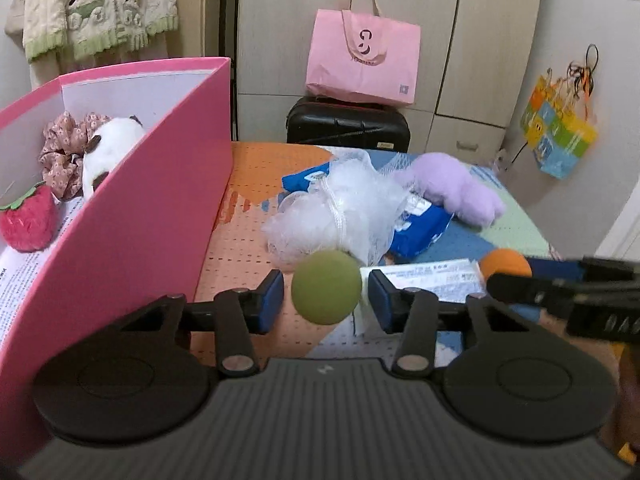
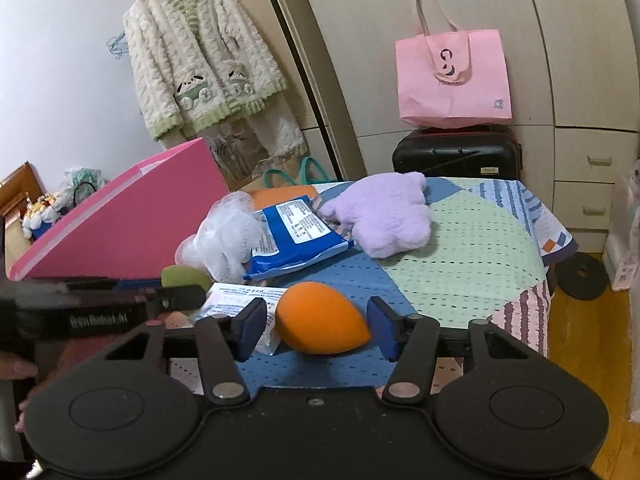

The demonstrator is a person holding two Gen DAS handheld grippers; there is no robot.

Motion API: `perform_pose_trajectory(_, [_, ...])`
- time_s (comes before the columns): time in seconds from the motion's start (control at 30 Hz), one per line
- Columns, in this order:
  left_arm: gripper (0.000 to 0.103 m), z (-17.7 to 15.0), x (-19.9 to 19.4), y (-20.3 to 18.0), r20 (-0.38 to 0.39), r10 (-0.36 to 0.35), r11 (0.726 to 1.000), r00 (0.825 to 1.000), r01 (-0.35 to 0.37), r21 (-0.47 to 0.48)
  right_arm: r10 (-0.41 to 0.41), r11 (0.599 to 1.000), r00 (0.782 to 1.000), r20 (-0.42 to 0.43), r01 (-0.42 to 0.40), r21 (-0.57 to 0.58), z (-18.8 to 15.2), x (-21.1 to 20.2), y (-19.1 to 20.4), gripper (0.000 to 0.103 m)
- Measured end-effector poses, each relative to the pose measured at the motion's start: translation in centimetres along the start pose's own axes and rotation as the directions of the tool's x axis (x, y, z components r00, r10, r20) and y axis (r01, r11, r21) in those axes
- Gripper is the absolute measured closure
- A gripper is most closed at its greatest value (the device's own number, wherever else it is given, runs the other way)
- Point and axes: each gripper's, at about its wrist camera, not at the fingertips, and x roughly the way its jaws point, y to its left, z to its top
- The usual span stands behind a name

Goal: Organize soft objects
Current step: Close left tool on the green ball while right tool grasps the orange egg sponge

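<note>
A: What does the left wrist view show?

B: The left gripper (image 1: pixel 326 294) sits low in the centre of the frame, its blue pads spread wide on either side of a matte green sponge ball (image 1: pixel 326 287), with a gap on each side. The ball is smooth, round and olive-toned. At the left edge stands a pink box (image 1: pixel 132 224) holding a red plush strawberry (image 1: pixel 28 220), a floral scrunchie (image 1: pixel 64 152) and a white plush toy (image 1: pixel 108 148). Mid-frame, on the patterned cloth (image 1: pixel 240 248), lie a white mesh bath puff (image 1: pixel 340 212), a blue packet (image 1: pixel 420 228) and a lilac plush (image 1: pixel 456 188).

A: And the right wrist view?

B: The right gripper (image 2: pixel 318 326) is low centre, tongs apart around an orange sponge (image 2: pixel 320 318). The sponge is egg-shaped, smooth, its tip pointing right toward one pad; whether it touches is unclear. It rests partly on a white printed packet (image 2: pixel 240 300). The left gripper enters at the left edge.
</note>
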Motion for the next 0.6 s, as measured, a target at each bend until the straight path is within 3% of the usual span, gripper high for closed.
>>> perform_pose_trajectory(0.17, [0.062, -0.5, 0.3, -0.1, 0.023, -0.005, 1.0, 1.0, 0.005, -0.003, -0.024, 0.999, 0.999, -0.03, 0.025, 0.043, -0.2, 0.4, -0.3, 0.042])
perform_pose_trajectory(0.27, [0.067, -0.5, 0.2, 0.1, 0.024, -0.012, 1.0, 1.0, 0.012, -0.018, -0.017, 0.998, 0.999, -0.028, 0.019, 0.06, -0.4, 0.2, -0.5, 0.048])
perform_pose_trajectory(0.6, [0.068, -1.2, -0.8, 0.0, 0.06, -0.001, 1.0, 0.998, 0.002, -0.017, -0.054, 0.996, 0.999, 0.005, 0.054, 0.072, -0.9, -1.2, 0.0, 0.049])
